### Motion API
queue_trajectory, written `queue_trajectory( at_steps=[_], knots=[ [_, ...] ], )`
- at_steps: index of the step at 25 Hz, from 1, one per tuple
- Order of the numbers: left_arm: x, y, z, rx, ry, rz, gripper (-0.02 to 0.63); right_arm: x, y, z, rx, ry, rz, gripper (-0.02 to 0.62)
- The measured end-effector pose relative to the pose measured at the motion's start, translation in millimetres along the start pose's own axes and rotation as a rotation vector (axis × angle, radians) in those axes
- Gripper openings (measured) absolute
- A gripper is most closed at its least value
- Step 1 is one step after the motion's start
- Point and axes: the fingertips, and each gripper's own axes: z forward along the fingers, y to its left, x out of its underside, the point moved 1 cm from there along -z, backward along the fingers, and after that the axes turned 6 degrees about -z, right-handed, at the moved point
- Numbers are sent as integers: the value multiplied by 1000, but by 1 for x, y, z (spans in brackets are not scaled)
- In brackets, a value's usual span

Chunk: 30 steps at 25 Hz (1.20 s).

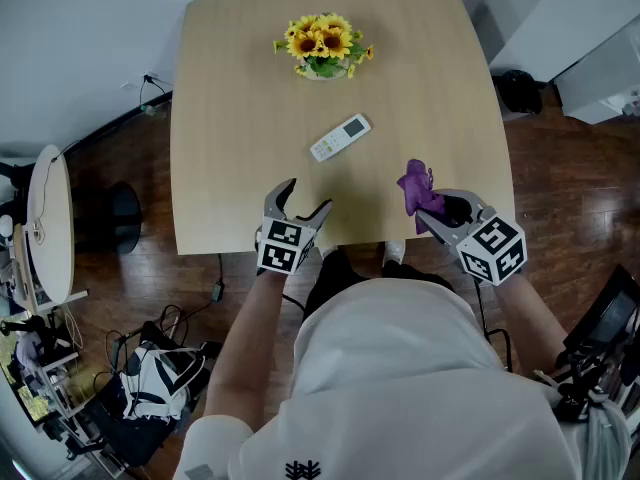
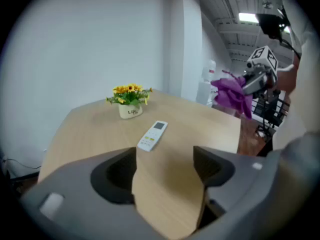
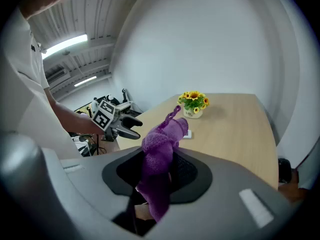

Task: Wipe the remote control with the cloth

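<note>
- Purple cloth [image 1: 417, 189]: bunched and clamped in the right gripper [image 1: 440, 208]. One end sticks up past the jaw tips and the rest hangs down between the jaws. It is in the air over the near right edge of the table [image 1: 230, 98], clear of the top.
- Right gripper: jaws drawn in narrow, pressed on the cloth on both sides. Nothing else is in them. It points forward and down.
- Left gripper [image 1: 306, 196]: jaws stand partly apart, and only bare table top shows in the gap, so it holds nothing. It hovers over the near table edge, to the left of the right gripper and apart from it, tilted down toward the remote control [image 1: 340, 137].
- Remote control: white, lying flat with its buttons and small screen up, about mid-table, long axis on a diagonal. It sits ahead of both grippers and apart from each. In the left gripper view it lies just beyond the gap of that gripper's jaws. Neither the cloth nor any jaw touches it.
- Sunflower pot [image 1: 324, 48]: yellow blooms in a small white pot, upright on the far side of the table, beyond the remote control and apart from it.
- Table: light wood with rounded corners, standing on a dark wood floor [image 1: 560, 198].
</note>
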Motion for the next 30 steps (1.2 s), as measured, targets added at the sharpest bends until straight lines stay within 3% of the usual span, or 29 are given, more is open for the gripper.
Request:
queue_trajectory(
  at_steps=[7, 16, 19, 25, 27, 30],
  knots=[
    [4, 41, 73, 74, 48, 10, 421, -8, -5, 18, 26, 66, 44, 126],
    [-6, 47, 132, 173, 2, 143, 426, -15, 2, 28, 101, 154, 97, 126],
    [-5, 45, 145, 174, -2, 180, 426, -14, 6, 27, 120, 181, 114, 126],
    [-7, 42, 146, 139, -18, 246, 387, -14, 7, 27, 134, 222, 124, 126],
    [-8, 38, 147, 146, -19, 269, 273, -15, 7, 30, 130, 228, 121, 126],
    [-8, 38, 149, 164, -2, 264, 273, -21, 7, 36, 121, 223, 112, 126]
  ],
)
